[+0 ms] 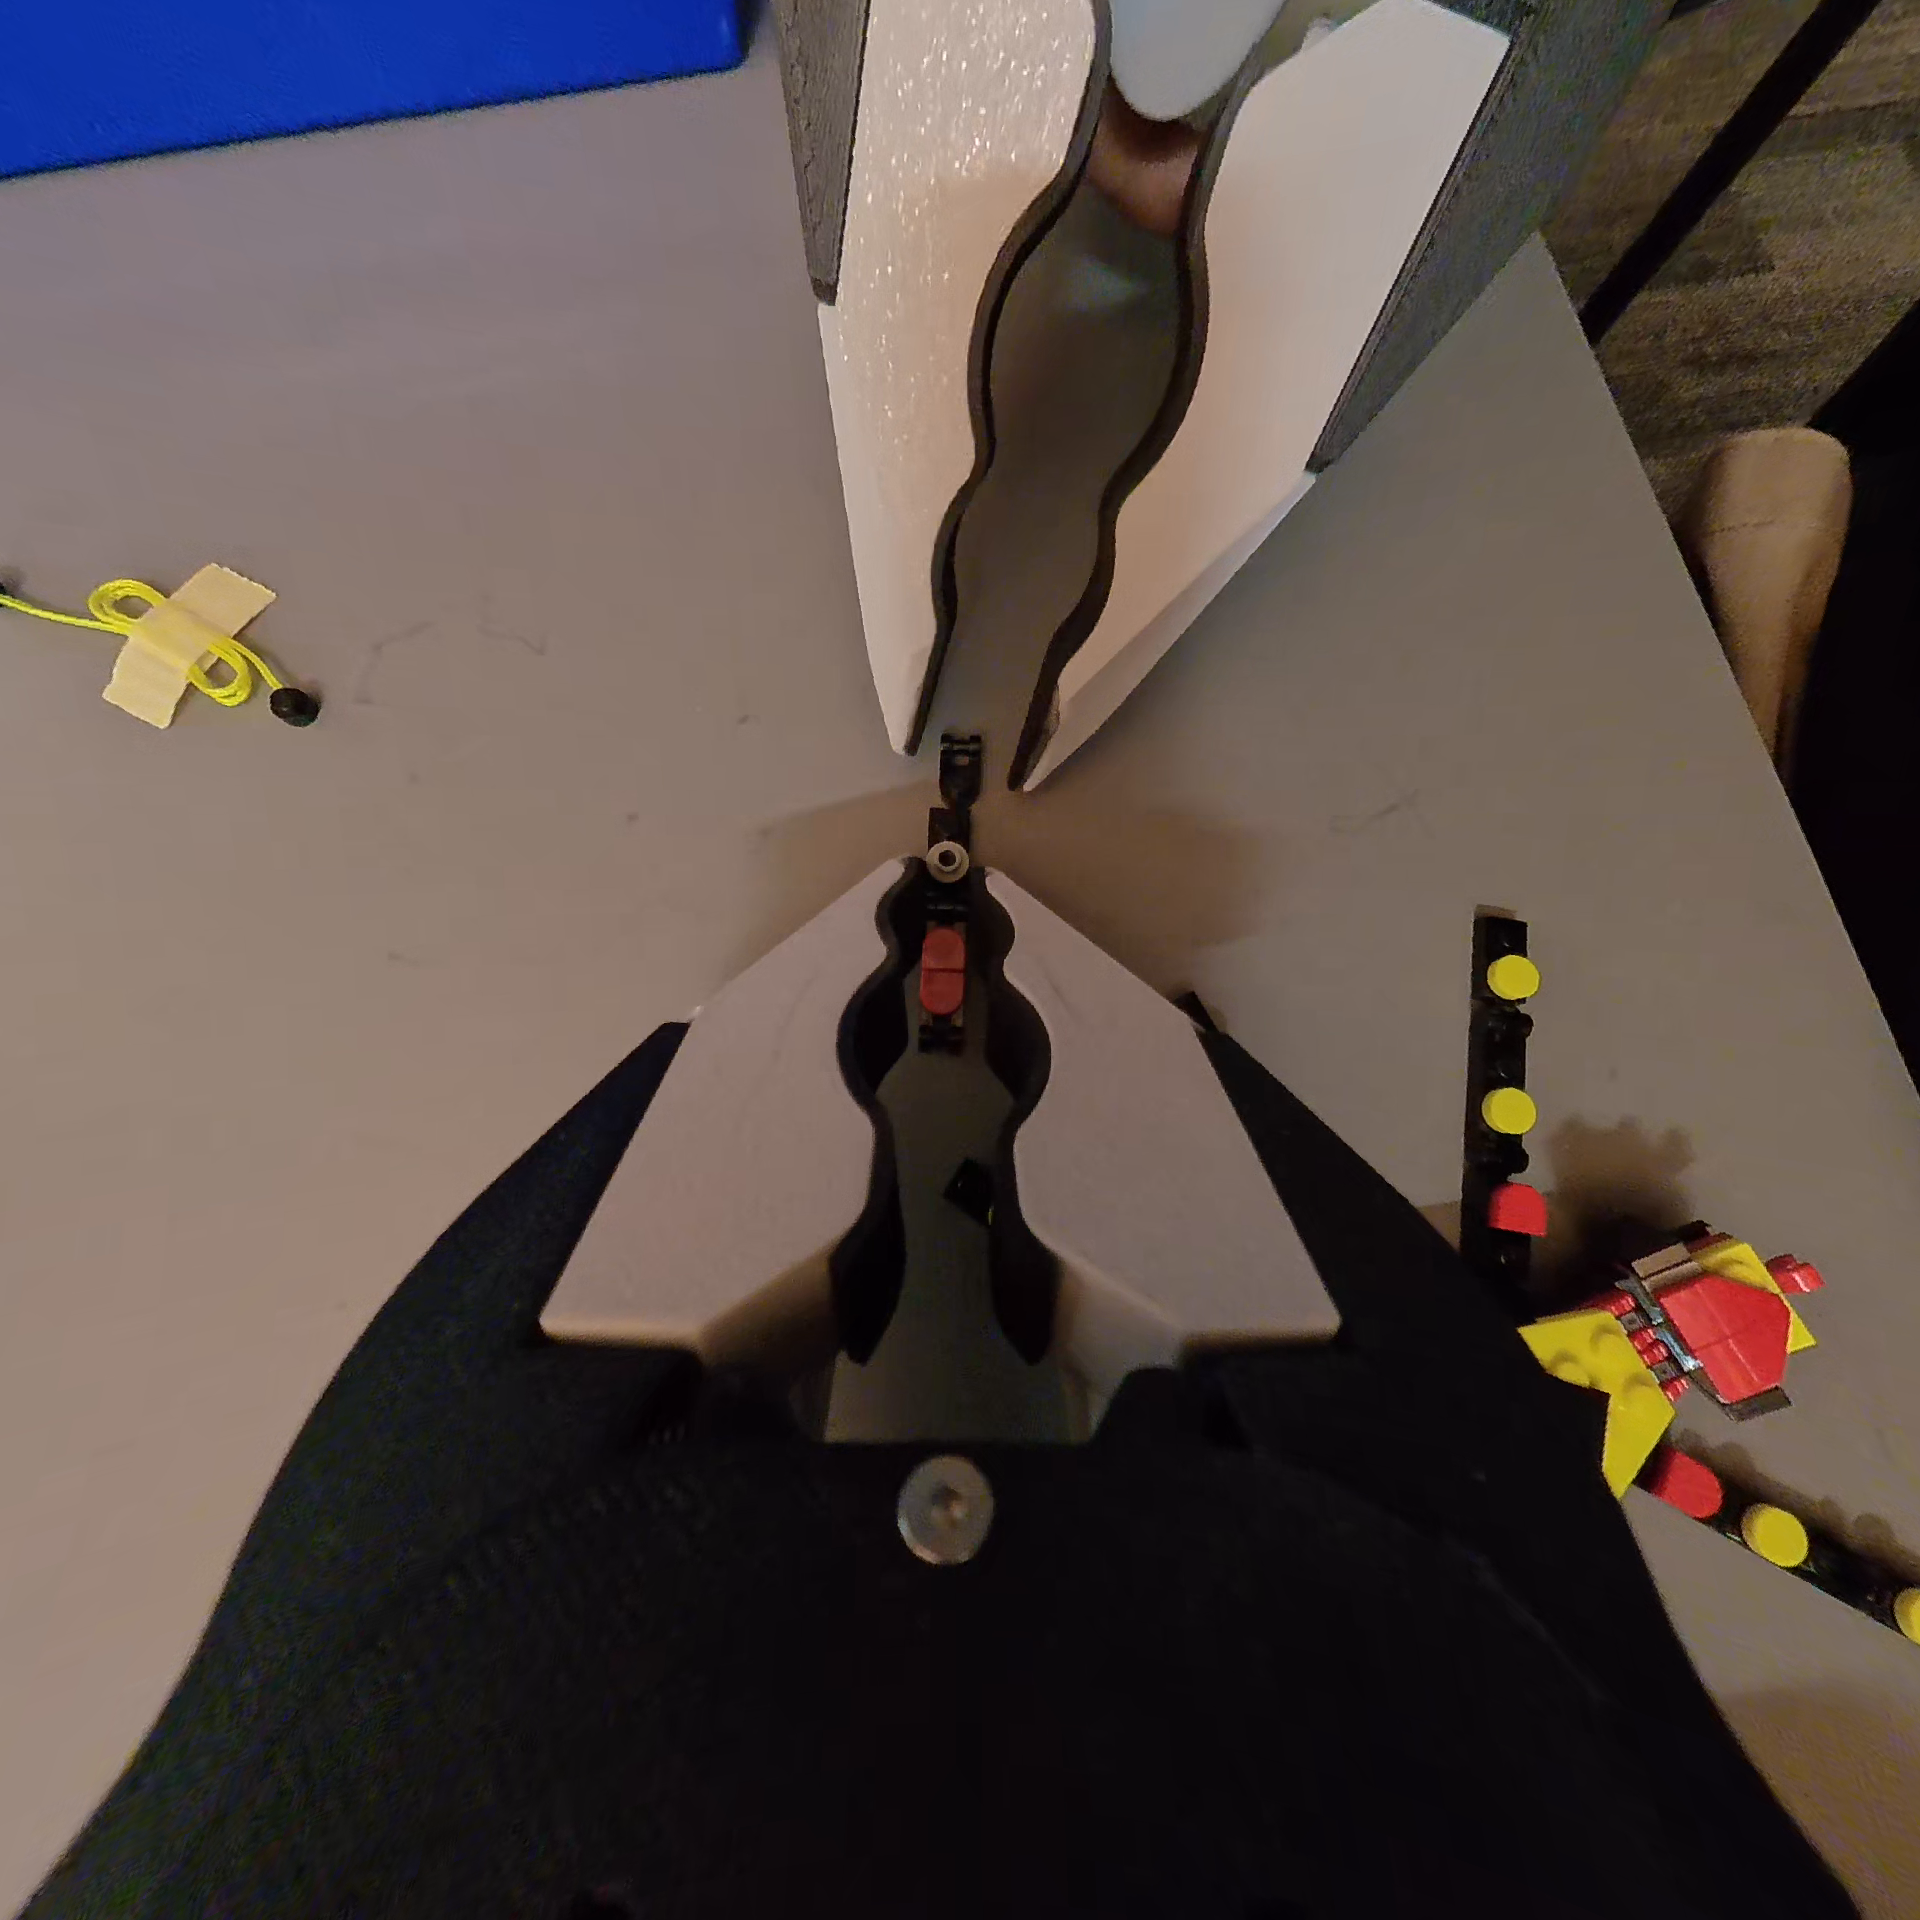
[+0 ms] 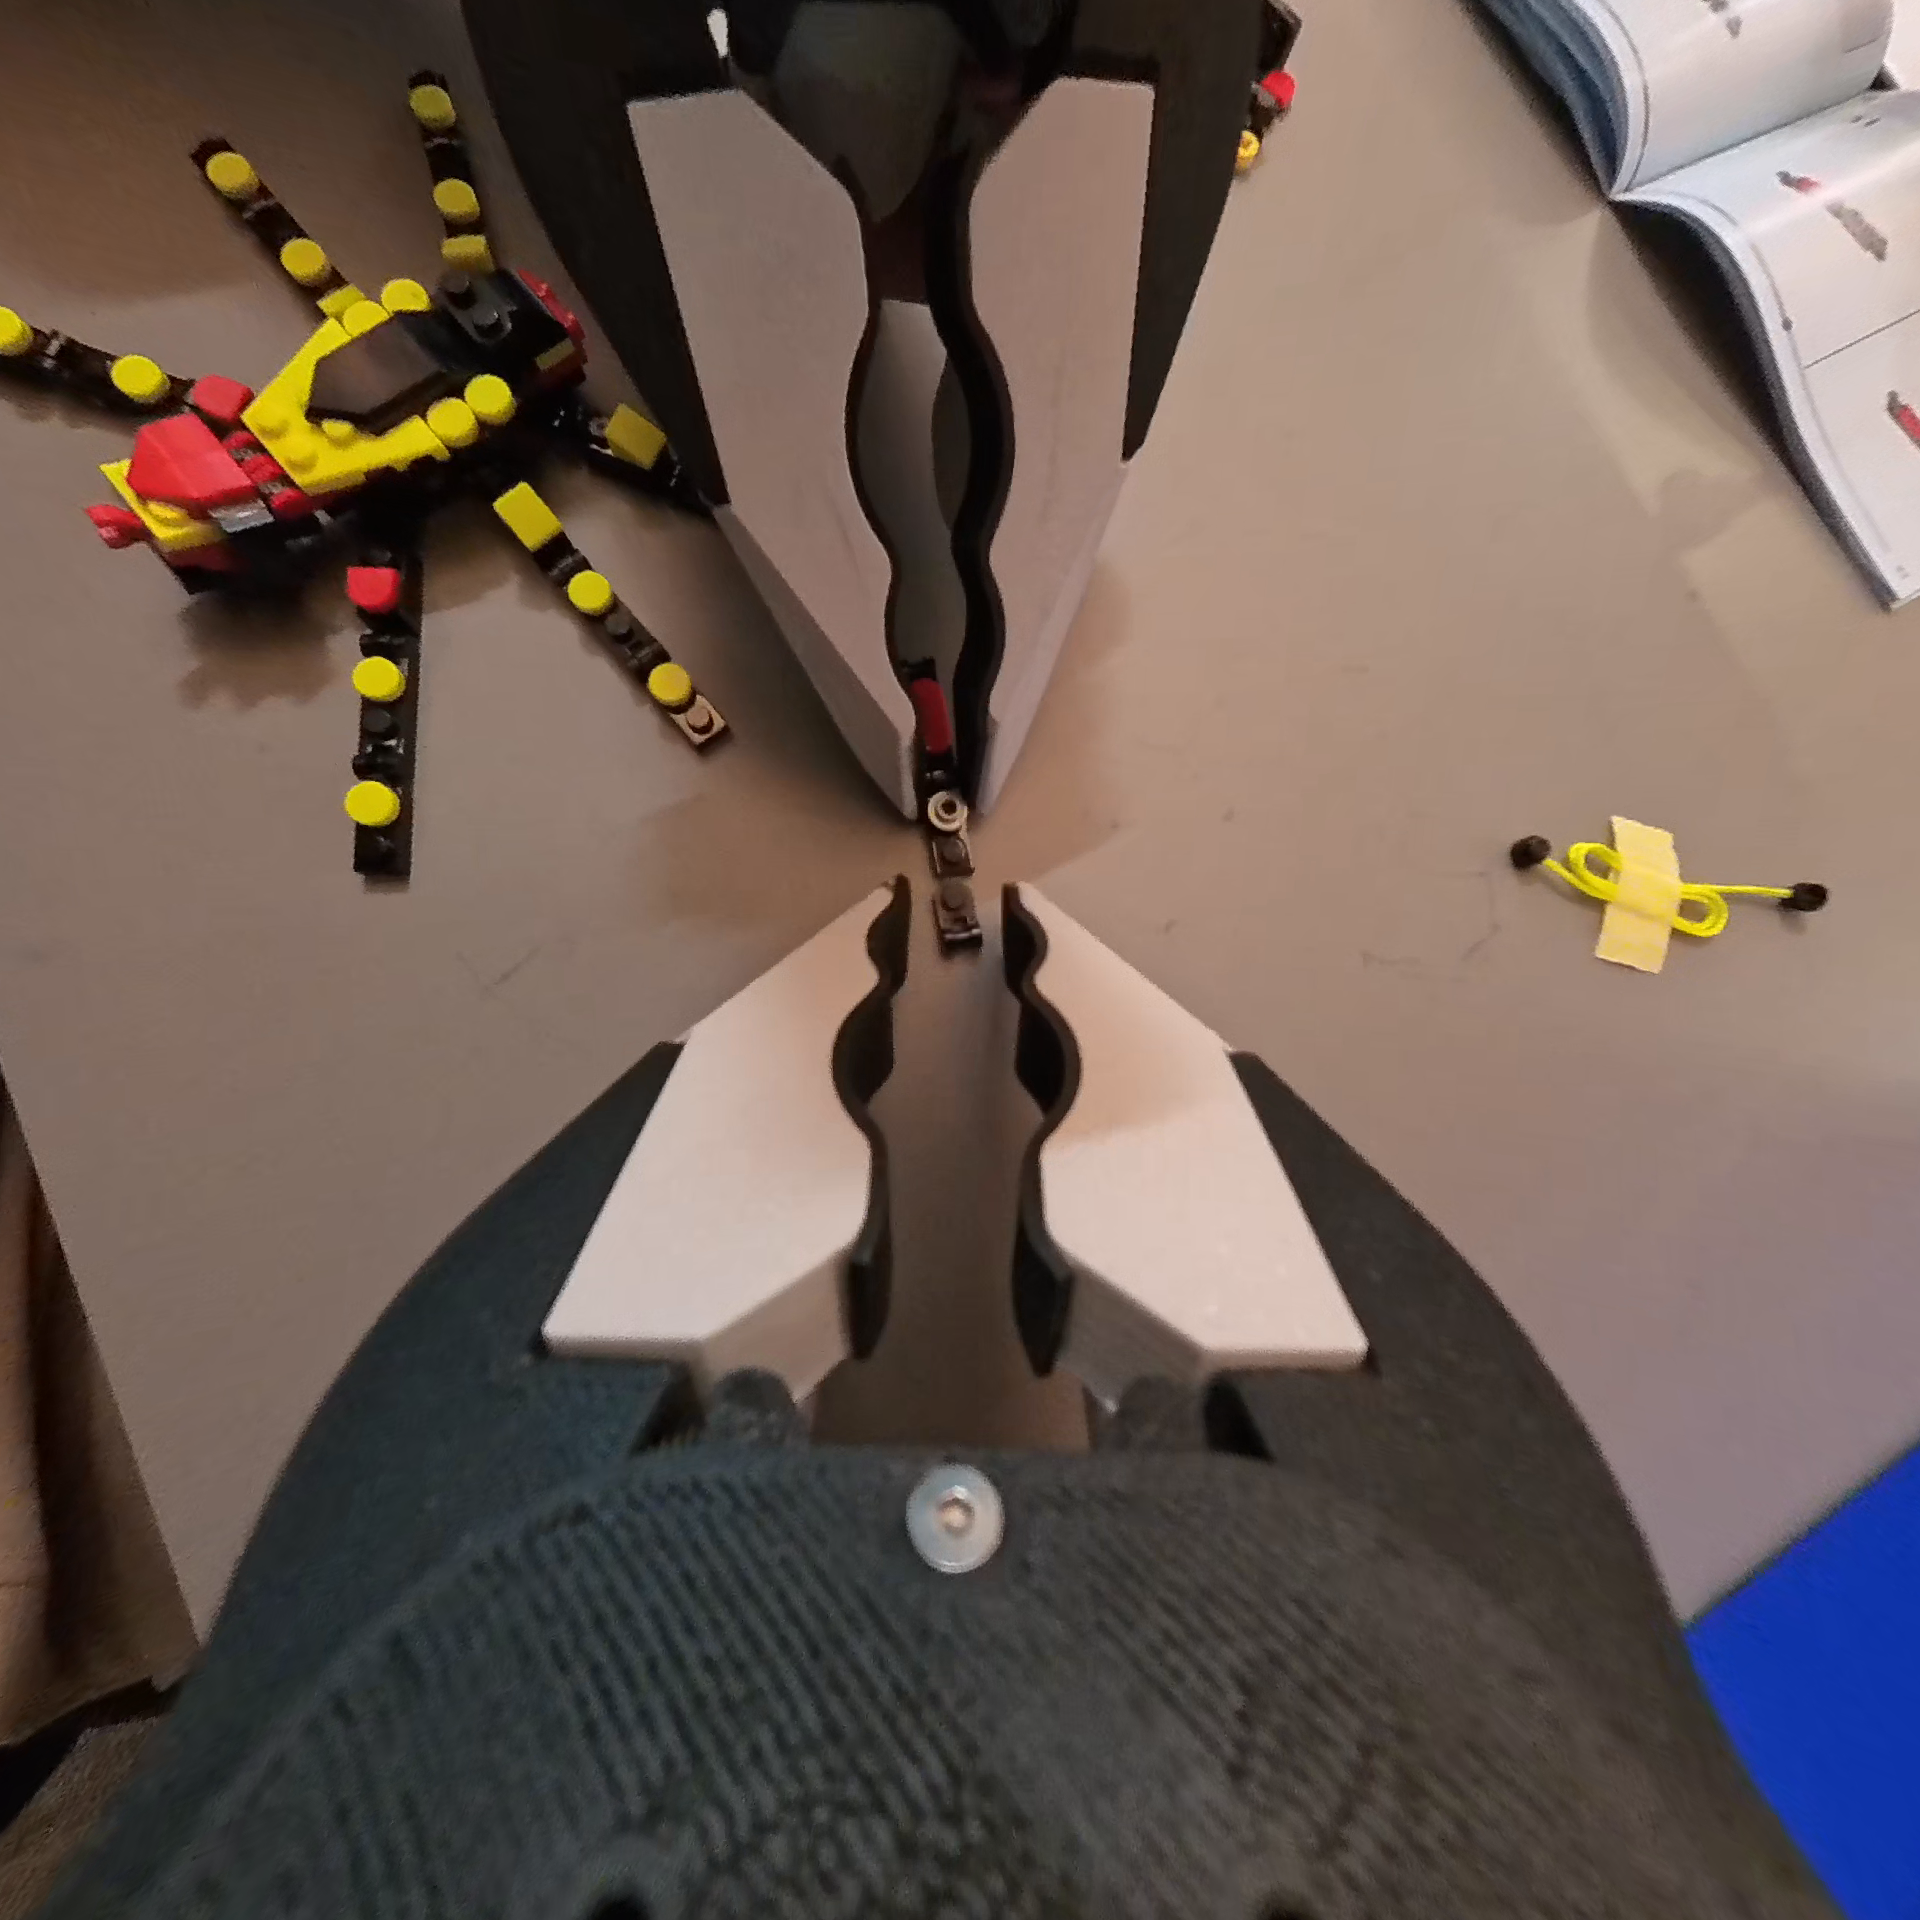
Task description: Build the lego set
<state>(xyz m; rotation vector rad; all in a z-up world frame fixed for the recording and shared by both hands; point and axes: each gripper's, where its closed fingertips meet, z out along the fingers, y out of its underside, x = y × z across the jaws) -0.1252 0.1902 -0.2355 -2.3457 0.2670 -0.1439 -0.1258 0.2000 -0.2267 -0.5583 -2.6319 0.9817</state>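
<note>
L gripper [image 1: 948,878] has its jaws closed on a narrow black lego strip [image 1: 948,935] carrying a red tile and a grey round stud; the strip's far end pokes out past the tips, over the grey table [image 1: 468,935]; R gripper [image 2: 954,894] faces it tip to tip, jaws parted w/ a gap, the strip's free end lying between its fingertips [image 2: 1023,914], not clamped; half-built lego spider [image 2: 332,436], red/yellow body w/ black legs dotted yellow, sits on the table off to the side, apart from both grippers; open instruction booklet [image 2: 1766,260] near table edge; yellow cord under tape [image 2: 1652,894]; blue sheet [image 1: 343,73] at far corner.
</note>
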